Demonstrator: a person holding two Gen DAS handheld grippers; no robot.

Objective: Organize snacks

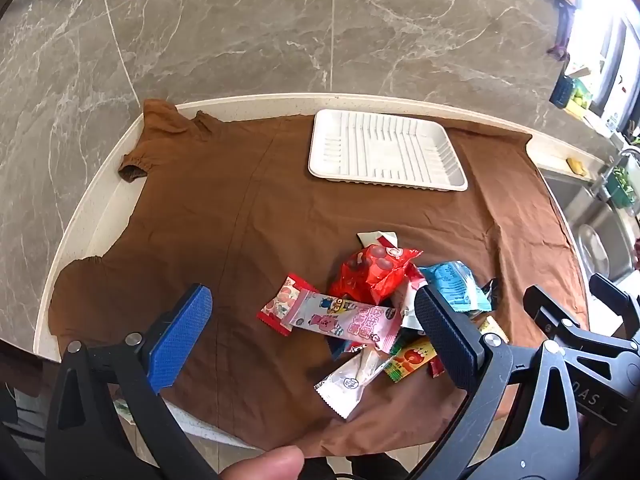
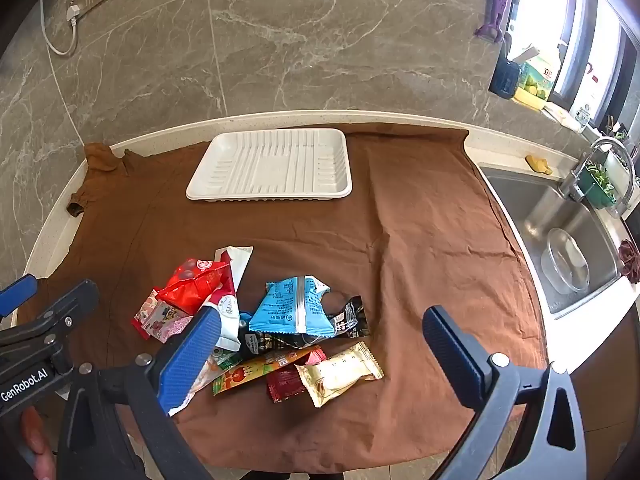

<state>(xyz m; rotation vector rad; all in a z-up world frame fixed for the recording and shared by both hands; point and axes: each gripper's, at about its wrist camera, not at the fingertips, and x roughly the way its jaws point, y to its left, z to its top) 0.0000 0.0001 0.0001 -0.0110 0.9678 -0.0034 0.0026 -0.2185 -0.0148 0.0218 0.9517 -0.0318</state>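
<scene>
A pile of snack packets lies on a brown cloth (image 1: 224, 216) near the counter's front edge: a red bag (image 1: 374, 272) (image 2: 192, 286), a pink packet (image 1: 344, 318), a light-blue packet (image 2: 294, 310) (image 1: 454, 284), a gold packet (image 2: 340, 372), an orange-green stick (image 2: 260, 370). An empty white ribbed tray (image 1: 384, 150) (image 2: 272, 166) sits at the back. My left gripper (image 1: 312, 320) is open and empty above the pile's left side. My right gripper (image 2: 320, 340) is open and empty above the pile's right side.
The cloth (image 2: 420, 240) covers a white counter (image 1: 100, 200) against a grey marble wall. A steel sink (image 2: 560, 232) with a clear bowl (image 2: 566, 266) and a tap (image 2: 600, 160) lies to the right. A wall socket with a white cable (image 2: 76, 8) is at the upper left.
</scene>
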